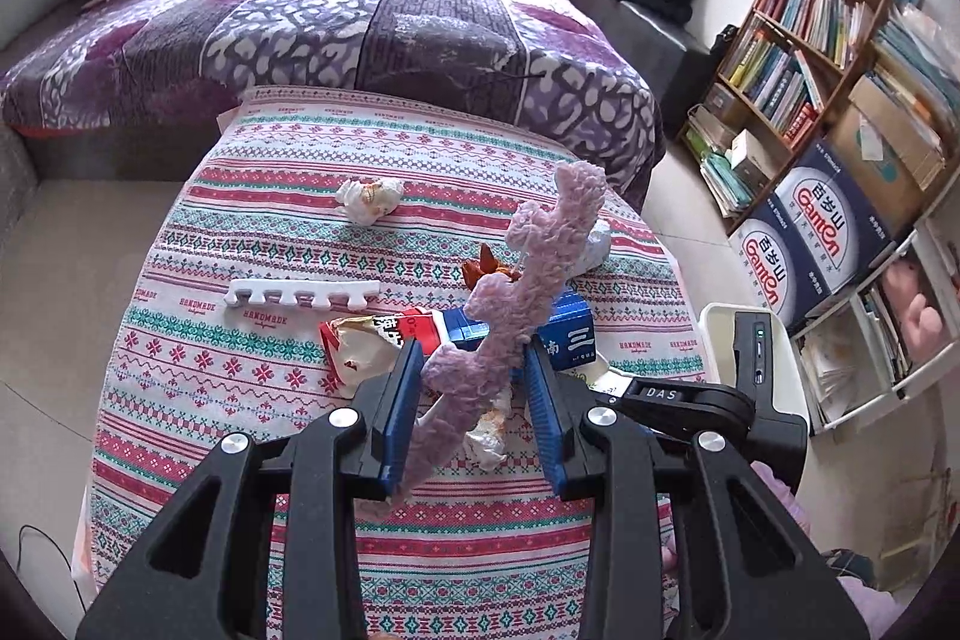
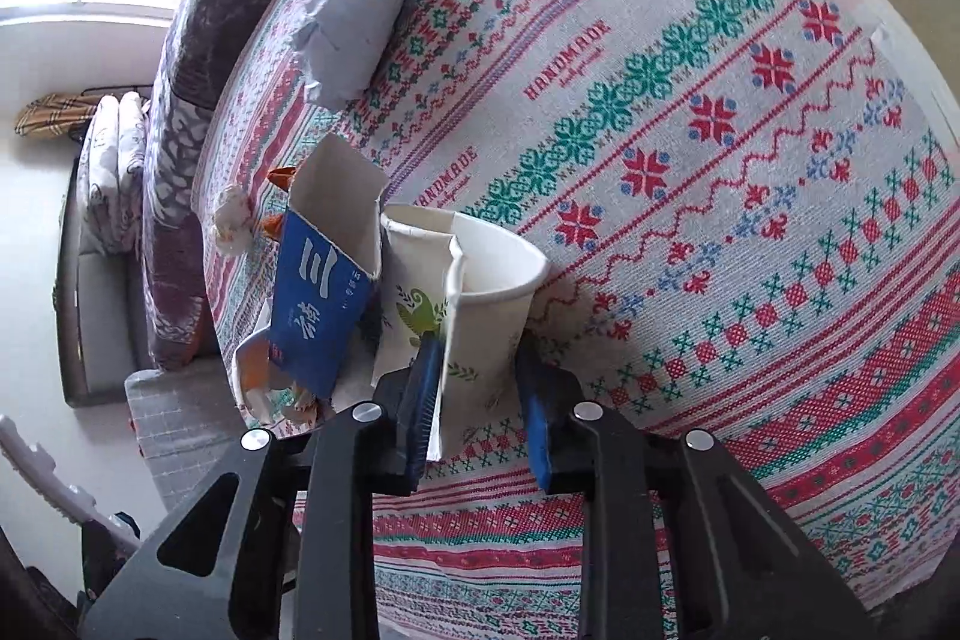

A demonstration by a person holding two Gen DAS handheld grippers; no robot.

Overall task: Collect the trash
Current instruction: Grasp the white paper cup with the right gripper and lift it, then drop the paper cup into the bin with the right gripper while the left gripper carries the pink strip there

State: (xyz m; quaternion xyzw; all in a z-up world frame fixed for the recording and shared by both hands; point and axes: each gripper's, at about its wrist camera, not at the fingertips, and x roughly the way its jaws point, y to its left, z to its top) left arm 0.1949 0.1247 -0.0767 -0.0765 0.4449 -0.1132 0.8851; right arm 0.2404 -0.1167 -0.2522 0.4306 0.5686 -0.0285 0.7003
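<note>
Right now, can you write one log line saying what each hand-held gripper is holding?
left hand-held gripper: shut on purple foam strip | right hand-held gripper: shut on crushed paper cup | surface: patterned tablecloth

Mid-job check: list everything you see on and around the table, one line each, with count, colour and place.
Patterned woven tablecloth: one, red, teal and white, covers the table.
Purple foam toe separator: one, held in the left tool.
White foam toe separator: one, flat at table left.
Crumpled white tissue ball: one, far side of table.
Blue paper carton: one, open-topped, beside the cup.
Squashed white paper cup: one, green leaf print, in the right tool.
Red-and-white snack wrapper: one, by the carton.
Grey folded paper wad: one, far table edge.
Purple bedspread: one, behind table.
Wooden bookshelf: one, room right.
Left tool: shut on separator.
Right tool: shut on cup.
</note>
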